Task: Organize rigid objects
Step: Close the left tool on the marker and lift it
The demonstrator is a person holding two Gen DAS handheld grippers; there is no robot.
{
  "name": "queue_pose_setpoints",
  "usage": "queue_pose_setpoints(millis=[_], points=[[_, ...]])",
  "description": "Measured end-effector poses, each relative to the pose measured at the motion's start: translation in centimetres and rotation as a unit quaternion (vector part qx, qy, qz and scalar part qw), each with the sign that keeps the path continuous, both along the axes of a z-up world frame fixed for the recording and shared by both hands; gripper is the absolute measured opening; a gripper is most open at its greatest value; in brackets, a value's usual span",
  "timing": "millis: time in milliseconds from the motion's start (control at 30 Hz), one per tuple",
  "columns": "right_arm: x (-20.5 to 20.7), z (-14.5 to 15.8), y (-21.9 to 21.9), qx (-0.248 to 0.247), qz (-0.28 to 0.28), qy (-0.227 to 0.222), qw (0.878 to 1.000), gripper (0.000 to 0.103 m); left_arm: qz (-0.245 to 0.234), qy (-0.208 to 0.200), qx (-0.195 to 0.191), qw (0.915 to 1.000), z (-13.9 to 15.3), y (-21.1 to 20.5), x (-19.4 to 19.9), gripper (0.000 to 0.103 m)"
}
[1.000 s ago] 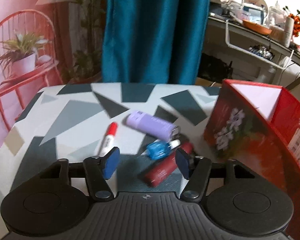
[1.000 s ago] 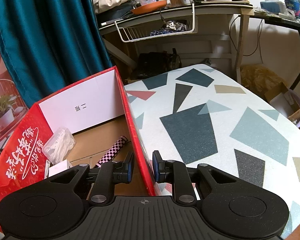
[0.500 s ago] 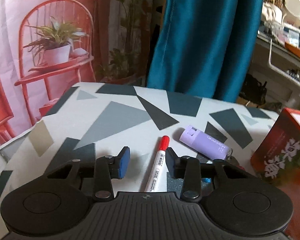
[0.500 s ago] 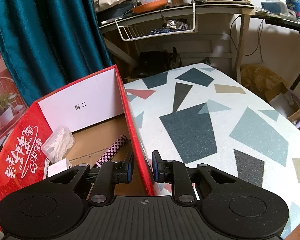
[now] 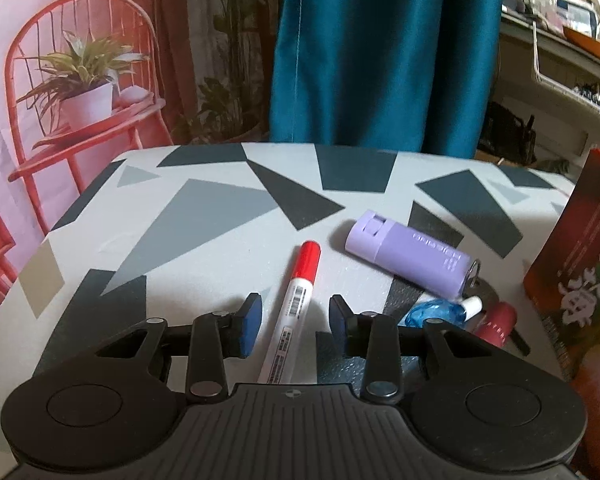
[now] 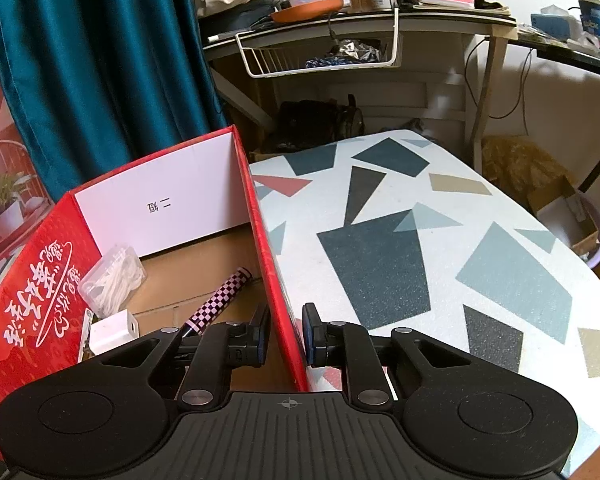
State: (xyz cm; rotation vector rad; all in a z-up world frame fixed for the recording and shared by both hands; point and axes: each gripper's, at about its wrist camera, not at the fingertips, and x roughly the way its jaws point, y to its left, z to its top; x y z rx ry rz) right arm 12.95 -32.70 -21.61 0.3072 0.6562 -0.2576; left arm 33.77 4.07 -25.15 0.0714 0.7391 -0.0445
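Note:
A white marker with a red cap [image 5: 296, 304] lies on the patterned table between the fingers of my left gripper [image 5: 294, 320], which is open around it with gaps on both sides. To its right lie a lilac case [image 5: 410, 258], a small blue bottle [image 5: 440, 314] and a dark red tube [image 5: 496, 324]. My right gripper [image 6: 286, 334] straddles the right wall of the open red box [image 6: 268, 264], its pads [image 6: 312, 332] narrowly apart with the wall between them; whether they touch it I cannot tell. In the box lie a checkered pen [image 6: 220, 300], a clear packet [image 6: 112, 280] and a white adapter [image 6: 110, 332].
The red box also stands at the right edge of the left wrist view [image 5: 580, 280]. A teal curtain [image 5: 380, 52] hangs behind the table. A cluttered desk with a wire basket [image 6: 320, 52] stands beyond the far end. The table [image 6: 440, 248] stretches to the right of the box.
My left gripper swung left from the tube and blue bottle to the marker, and its fingers now straddle it, narrower than a second ago. The right gripper has stayed at the box wall.

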Motion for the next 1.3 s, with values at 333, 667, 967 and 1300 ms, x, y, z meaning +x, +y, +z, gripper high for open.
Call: queue_pose_setpoints(millis=[333,667,967,1300], points=[[0.0,0.0,-0.1,0.001,-0.001,-0.001,1.000,0.016,-0.014,-0.004,0.034,0.9993,-0.1,-0.4,-1.2,0.017],[0.0,0.0,-0.1,0.002,-0.002,-0.003,1.000,0.016,-0.050,0.000,0.029,0.9984,-0.3,-1.7,-5.0,0.016],[-0.1,0.1,-0.1,0.003,-0.002,-0.004,1.000,0.016,-0.055,-0.007,0.011,0.9984,-0.6,-2.7,-8.5,0.016],[-0.1,0.1,-0.1,0.003,-0.002,-0.005,1.000,0.016,-0.048,-0.018,-0.001,0.9987,-1.1,-2.3,-8.9,0.017]])
